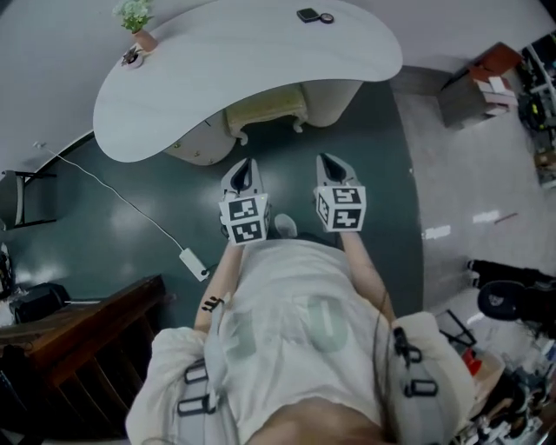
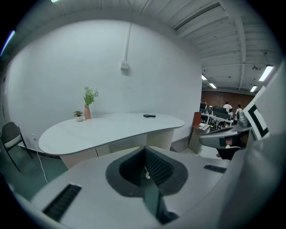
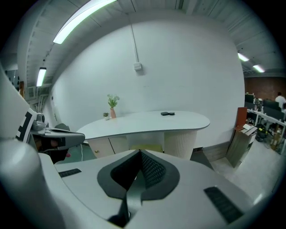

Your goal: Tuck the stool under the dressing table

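The cream padded stool (image 1: 265,109) with white legs stands under the white kidney-shaped dressing table (image 1: 243,61), between its two pedestals; only its near half shows. In the right gripper view a strip of the stool (image 3: 145,146) appears below the tabletop. My left gripper (image 1: 248,165) and right gripper (image 1: 327,161) hover side by side above the teal floor, a short way back from the stool and apart from it. The left gripper (image 2: 145,163) has its jaws together with nothing between them. The right gripper (image 3: 138,167) is shut and empty too.
A potted plant in a vase (image 1: 135,22) and two small dark items (image 1: 313,16) sit on the tabletop. A white power strip (image 1: 193,263) with its cable lies on the floor at left. Dark wooden furniture (image 1: 78,339) stands near left, a box (image 1: 478,87) at far right.
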Motion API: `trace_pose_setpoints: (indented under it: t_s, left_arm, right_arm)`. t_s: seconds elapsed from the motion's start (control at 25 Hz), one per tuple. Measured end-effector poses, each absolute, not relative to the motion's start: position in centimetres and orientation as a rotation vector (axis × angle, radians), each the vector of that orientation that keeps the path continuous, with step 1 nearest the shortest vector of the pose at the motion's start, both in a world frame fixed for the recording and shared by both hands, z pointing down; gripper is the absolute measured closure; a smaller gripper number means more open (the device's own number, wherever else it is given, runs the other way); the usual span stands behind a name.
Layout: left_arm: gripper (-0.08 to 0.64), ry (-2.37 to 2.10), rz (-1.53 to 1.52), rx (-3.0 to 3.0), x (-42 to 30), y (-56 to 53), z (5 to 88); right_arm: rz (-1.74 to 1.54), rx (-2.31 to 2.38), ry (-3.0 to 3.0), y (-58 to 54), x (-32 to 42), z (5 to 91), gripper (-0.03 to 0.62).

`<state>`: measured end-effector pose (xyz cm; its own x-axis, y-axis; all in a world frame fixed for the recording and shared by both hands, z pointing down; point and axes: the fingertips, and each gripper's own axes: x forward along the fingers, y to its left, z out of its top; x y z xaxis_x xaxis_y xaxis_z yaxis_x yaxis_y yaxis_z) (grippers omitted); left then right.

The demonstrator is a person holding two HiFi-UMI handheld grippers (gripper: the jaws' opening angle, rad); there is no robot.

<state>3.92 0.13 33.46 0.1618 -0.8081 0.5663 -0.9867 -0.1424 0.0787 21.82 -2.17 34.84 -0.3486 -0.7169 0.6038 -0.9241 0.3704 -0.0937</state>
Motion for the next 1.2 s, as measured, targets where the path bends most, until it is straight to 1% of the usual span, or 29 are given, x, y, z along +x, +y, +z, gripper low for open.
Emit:
trace_pose_setpoints:
  t_s: [0.52,1.2]
  left_arm:
    - [0.555,-1.706,0.530,1.878,4.3,1.9,34.5]
    - [0.555,-1.672,0.501,1.865,5.0,2.6,35.9]
  right_arm:
    - [0.568,1.242,-2.183,-0.6,20.1,35.3,0.589]
    - [0.580,1.244,-2.168,0.3,20.9,36.0,0.589]
